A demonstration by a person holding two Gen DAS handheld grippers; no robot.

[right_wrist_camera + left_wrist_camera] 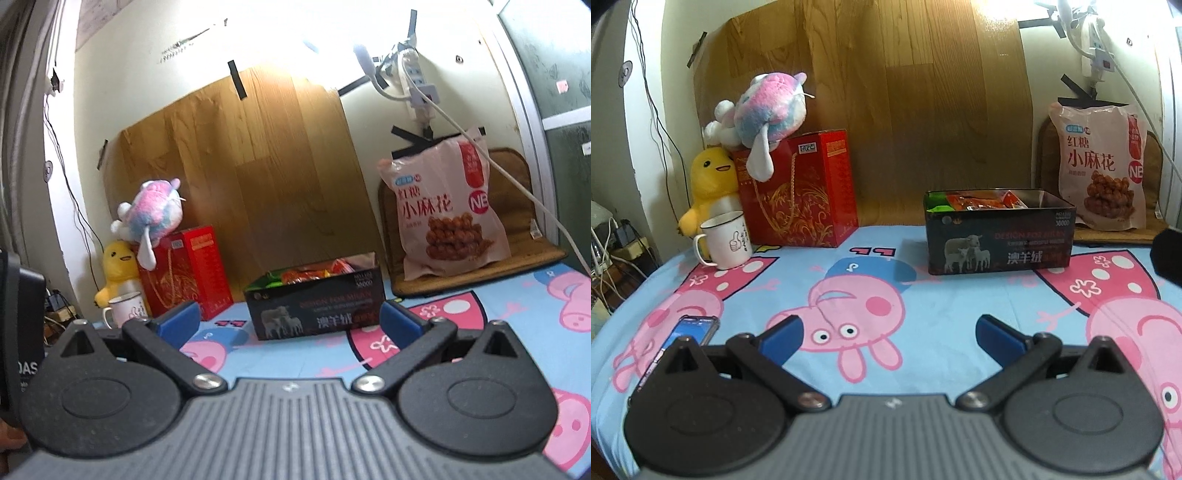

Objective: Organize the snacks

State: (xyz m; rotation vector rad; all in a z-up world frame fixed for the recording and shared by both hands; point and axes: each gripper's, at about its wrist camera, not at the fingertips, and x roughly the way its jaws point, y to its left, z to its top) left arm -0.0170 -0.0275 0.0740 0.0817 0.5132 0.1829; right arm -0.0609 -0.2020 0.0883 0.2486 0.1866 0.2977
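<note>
Wide stretch of bare cartoon-print cloth [923, 325] across the lower middle, between the spread blue fingers of the left gripper [889, 336] and the black tin [997, 236] right of center, long side facing the camera and running left to right, open top packed with red and green snack packets [975, 201]. Right gripper [290, 319] likewise agape and empty. Behind: wood-grain board [905, 103], red gift box [801, 188] with plush toys at left, white mug [726, 240], pink snack bag [1102, 166] upright at upper right.

A wood-grain panel [886, 110] is taped to the cream wall [295, 48]. Right of the panel, a power strip [415, 85] is mounted; bright glare is cast above it.
</note>
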